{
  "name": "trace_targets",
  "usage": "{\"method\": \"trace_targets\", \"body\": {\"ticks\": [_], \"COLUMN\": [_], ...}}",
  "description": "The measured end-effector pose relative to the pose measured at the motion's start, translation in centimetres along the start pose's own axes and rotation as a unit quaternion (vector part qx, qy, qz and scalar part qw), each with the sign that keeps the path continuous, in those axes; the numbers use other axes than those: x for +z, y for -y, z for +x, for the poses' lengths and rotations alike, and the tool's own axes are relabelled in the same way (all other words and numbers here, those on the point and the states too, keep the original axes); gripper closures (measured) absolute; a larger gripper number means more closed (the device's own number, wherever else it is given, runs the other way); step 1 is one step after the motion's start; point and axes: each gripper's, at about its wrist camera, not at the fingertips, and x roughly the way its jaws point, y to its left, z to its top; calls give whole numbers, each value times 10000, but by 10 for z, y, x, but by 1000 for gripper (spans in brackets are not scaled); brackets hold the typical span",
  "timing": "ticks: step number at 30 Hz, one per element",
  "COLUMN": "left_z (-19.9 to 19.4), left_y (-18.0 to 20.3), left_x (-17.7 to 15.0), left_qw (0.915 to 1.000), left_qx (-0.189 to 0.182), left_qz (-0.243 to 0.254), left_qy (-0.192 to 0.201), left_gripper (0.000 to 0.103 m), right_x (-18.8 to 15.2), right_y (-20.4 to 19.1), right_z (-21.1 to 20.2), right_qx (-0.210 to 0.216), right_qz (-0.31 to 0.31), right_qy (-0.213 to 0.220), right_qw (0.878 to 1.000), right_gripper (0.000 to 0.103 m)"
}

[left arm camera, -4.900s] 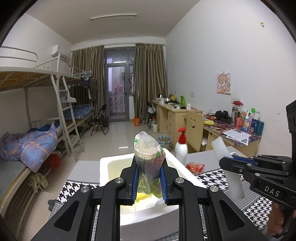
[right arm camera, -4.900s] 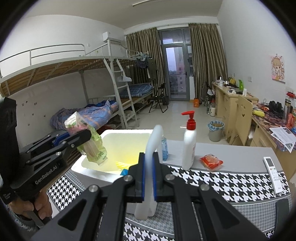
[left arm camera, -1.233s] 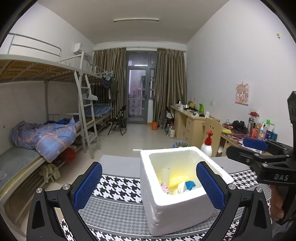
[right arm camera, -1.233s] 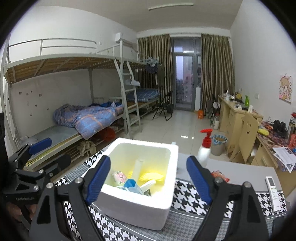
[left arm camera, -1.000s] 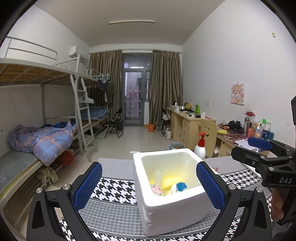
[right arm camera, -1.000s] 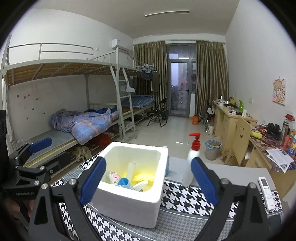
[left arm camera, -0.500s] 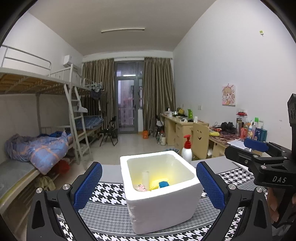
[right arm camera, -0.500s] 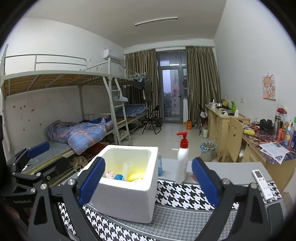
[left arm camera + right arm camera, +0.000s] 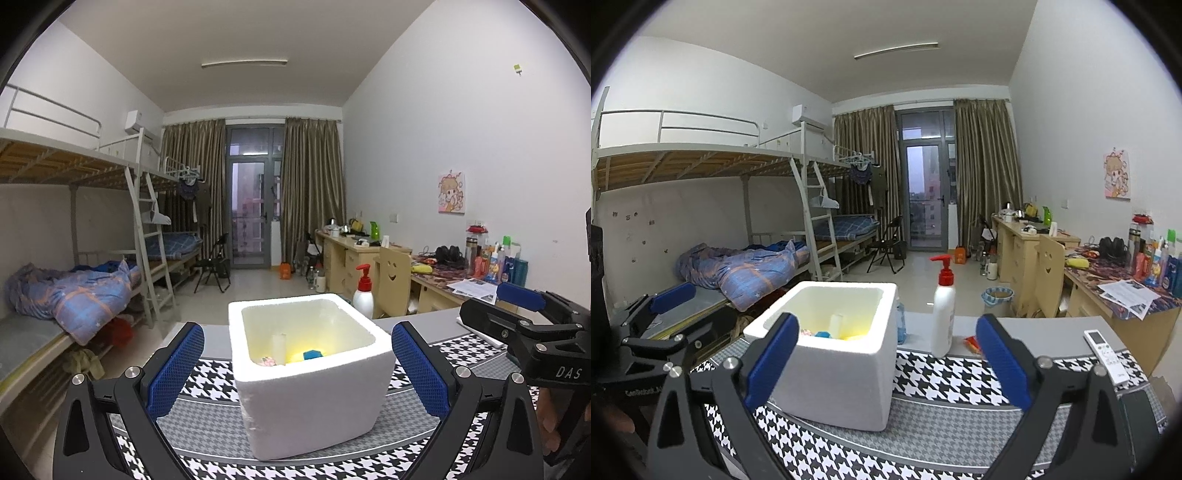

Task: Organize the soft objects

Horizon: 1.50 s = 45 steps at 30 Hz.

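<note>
White foam box (image 9: 310, 398) sits mid-mat w/ the soft objects (image 9: 291, 356) down inside it, so both the left gripper (image 9: 297, 369) & right gripper (image 9: 882, 362) hang spread wide & empty in front of the box, prob. done loading, only an orange packet (image 9: 971, 342) left beyond it.

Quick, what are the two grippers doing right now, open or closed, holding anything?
Left gripper: open, jaws spread wide, holding nothing; the white foam box sits on the table beyond it.
Right gripper: open, jaws spread wide, holding nothing.
</note>
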Motion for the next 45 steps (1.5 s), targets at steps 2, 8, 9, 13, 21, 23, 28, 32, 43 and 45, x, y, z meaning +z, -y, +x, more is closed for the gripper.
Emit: {"method": "trace_targets", "body": {"ticks": [2, 8, 9, 13, 21, 23, 28, 32, 43, 45], "left_z": [-1, -2, -2, -3, -6, -7, -7, -6, 0, 1], "left_y": [1, 2, 3, 8, 10, 9, 5, 3, 2, 3], "left_x": [-1, -3, -4, -8, -17, -20, -23, -28, -39, -40], "left_qw": [10000, 10000, 10000, 10000, 9999, 10000, 10000, 9999, 9998, 9998], "left_qx": [-41, -1, 16, -45, -87, -58, -10, 92, 45, 69], "left_qz": [-20, -94, -76, 38, 36, 26, -53, -94, -118, -93], "left_qy": [18, 32, 48, 69, 82, 75, 69, 49, -127, -152], "left_gripper": [1, 1, 1, 1, 1, 1, 1, 1, 1, 1], "right_x": [-3, -11, -13, -17, -29, -33, -43, -47, -52, -52], "right_y": [0, 3, 4, 5, 10, 9, 11, 14, 16, 16], "right_z": [0, -7, -9, -13, -20, -22, -22, -19, -17, -17], "right_qx": [-16, -74, -89, -119, -220, -285, -418, -418, -448, -440], "right_qz": [-10, -42, -33, -27, 30, -12, -57, 30, 89, 83], "right_qy": [-3, 57, 68, 68, 158, 165, 159, 59, 18, 13], "right_qw": [10000, 9999, 9999, 9999, 9996, 9995, 9990, 9991, 9990, 9990], "right_gripper": [1, 1, 1, 1, 1, 1, 1, 1, 1, 1]}}
